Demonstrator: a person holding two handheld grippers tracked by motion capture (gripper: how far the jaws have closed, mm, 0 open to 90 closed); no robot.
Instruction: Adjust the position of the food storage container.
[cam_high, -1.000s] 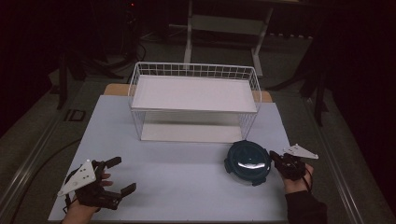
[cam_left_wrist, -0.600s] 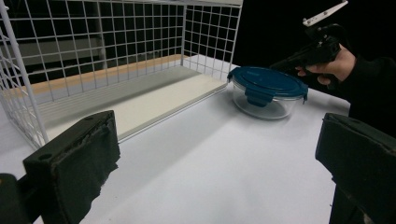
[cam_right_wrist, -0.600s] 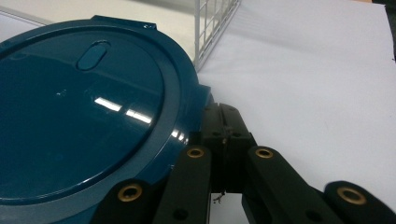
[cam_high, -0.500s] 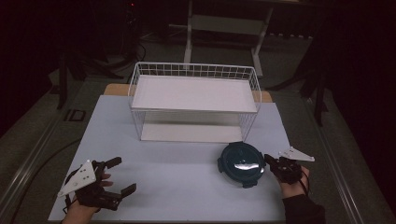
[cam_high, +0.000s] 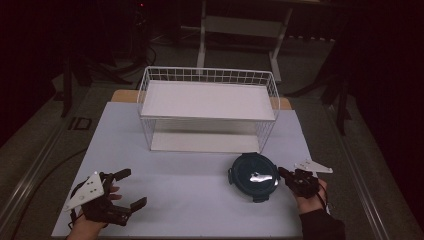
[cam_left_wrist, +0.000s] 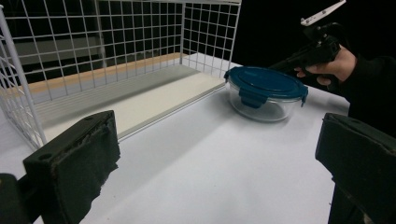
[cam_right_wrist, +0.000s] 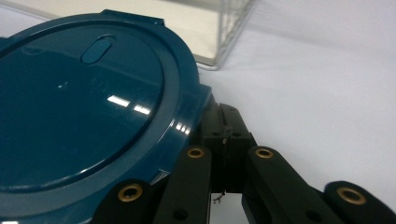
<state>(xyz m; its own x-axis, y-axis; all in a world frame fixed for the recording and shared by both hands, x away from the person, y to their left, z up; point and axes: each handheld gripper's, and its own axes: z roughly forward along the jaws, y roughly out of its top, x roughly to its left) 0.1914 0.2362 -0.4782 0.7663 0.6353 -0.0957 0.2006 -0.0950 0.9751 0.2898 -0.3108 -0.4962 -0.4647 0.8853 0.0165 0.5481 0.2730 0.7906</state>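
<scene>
A round glass container with a dark blue clip-on lid (cam_high: 252, 175) (cam_left_wrist: 265, 83) (cam_right_wrist: 79, 112) stands on the white table, in front of the wire rack's right end. My right gripper (cam_high: 281, 173) (cam_right_wrist: 224, 116) lies low at the container's right side. Its jaws are shut together, and their tips touch the lid's side clip with nothing between them. It also appears in the left gripper view as the right gripper (cam_left_wrist: 286, 62), held in a hand. My left gripper (cam_high: 133, 187) (cam_left_wrist: 215, 140) rests at the table's front left, open and empty, pointing toward the container.
A white wire rack (cam_high: 207, 75) (cam_left_wrist: 93, 42) with an upper shelf and a lower white board stands at the back middle of the table (cam_high: 190, 180). A wooden edge shows behind it. Dark floor and table legs lie beyond.
The container has slid a little to the left, with the shut right gripper following at its right side. The left gripper has stayed in place.
</scene>
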